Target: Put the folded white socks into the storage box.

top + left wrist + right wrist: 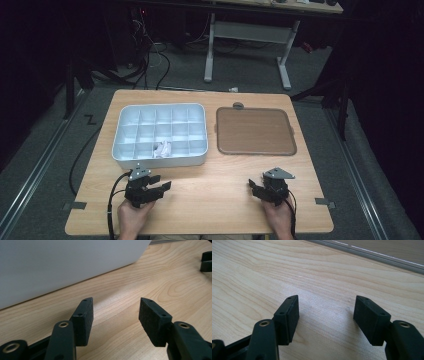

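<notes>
Left gripper point(161, 184): sat lower left of the high view in the person's hand, low over the table point(210, 200); jaws spread with nothing between them, bare wood showing in the gap in the left gripper view point(116, 312).
Right gripper point(256, 186): sat lower right of the high view, jaws spread and empty over bare wood point(327, 310).
White tray point(160, 159): a compartmented organiser at centre left of the high view, just above the left gripper; its white wall point(62, 265) filled the upper left of the left gripper view.
Tray contents: one crumpled white piece point(162, 148) lay in a front-row compartment; the other compartments looked empty.
Brown lid point(255, 131): lay flat to the right of the tray, apart from it.
Progress: judged early or between steps; neither gripper held anything, the tray stood uncovered, and the lid was untouched.
</notes>
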The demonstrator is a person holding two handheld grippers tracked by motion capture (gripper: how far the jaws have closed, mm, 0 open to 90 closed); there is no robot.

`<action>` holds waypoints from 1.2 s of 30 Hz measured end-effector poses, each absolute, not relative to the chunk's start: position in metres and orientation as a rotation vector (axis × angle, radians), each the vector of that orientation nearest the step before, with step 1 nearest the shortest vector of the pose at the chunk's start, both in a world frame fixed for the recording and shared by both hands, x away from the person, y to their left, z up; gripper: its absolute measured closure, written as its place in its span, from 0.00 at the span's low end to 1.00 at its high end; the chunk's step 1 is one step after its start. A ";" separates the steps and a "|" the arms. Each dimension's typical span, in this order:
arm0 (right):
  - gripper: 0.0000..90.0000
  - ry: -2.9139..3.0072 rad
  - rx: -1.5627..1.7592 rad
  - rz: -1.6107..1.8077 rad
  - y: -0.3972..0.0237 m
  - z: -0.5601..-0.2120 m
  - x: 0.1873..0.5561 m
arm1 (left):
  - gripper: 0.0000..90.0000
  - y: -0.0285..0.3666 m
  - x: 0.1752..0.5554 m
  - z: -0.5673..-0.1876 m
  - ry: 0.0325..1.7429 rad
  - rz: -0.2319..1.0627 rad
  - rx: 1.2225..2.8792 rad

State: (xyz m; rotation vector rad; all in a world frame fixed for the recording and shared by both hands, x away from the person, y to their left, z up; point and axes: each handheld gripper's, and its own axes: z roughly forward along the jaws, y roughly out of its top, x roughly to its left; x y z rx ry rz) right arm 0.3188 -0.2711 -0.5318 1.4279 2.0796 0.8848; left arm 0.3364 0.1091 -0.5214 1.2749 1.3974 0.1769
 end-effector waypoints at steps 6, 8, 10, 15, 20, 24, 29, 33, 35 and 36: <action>0.41 2.080 1.427 0.884 -0.271 -0.532 0.319 | 0.51 0.103 0.342 -0.528 1.410 0.189 1.288; 0.41 2.080 1.427 0.884 -0.271 -0.532 0.319 | 0.51 0.100 0.343 -0.529 1.408 0.195 1.301; 0.41 2.080 1.428 0.885 -0.271 -0.532 0.319 | 0.51 0.098 0.344 -0.531 1.405 0.201 1.314; 0.41 2.080 1.427 0.884 -0.271 -0.532 0.319 | 0.50 0.092 0.345 -0.535 1.386 0.260 1.365; 0.41 2.080 1.427 0.884 -0.271 -0.532 0.319 | 0.49 0.086 0.347 -0.540 1.340 0.311 1.418; 0.41 2.079 1.428 0.885 -0.271 -0.532 0.319 | 0.49 0.085 0.347 -0.540 1.331 0.317 1.416; 0.41 2.080 1.428 0.884 -0.271 -0.532 0.319 | 0.48 0.082 0.348 -0.542 1.318 0.339 1.419; 0.41 2.081 1.422 0.884 -0.271 -0.532 0.319 | 0.46 0.079 0.347 -0.545 1.294 0.371 1.434; 0.41 2.080 1.422 0.884 -0.271 -0.532 0.320 | 0.45 0.077 0.347 -0.547 1.274 0.394 1.445; 0.41 2.080 1.426 0.884 -0.271 -0.532 0.320 | 0.44 0.077 0.347 -0.547 1.271 0.391 1.440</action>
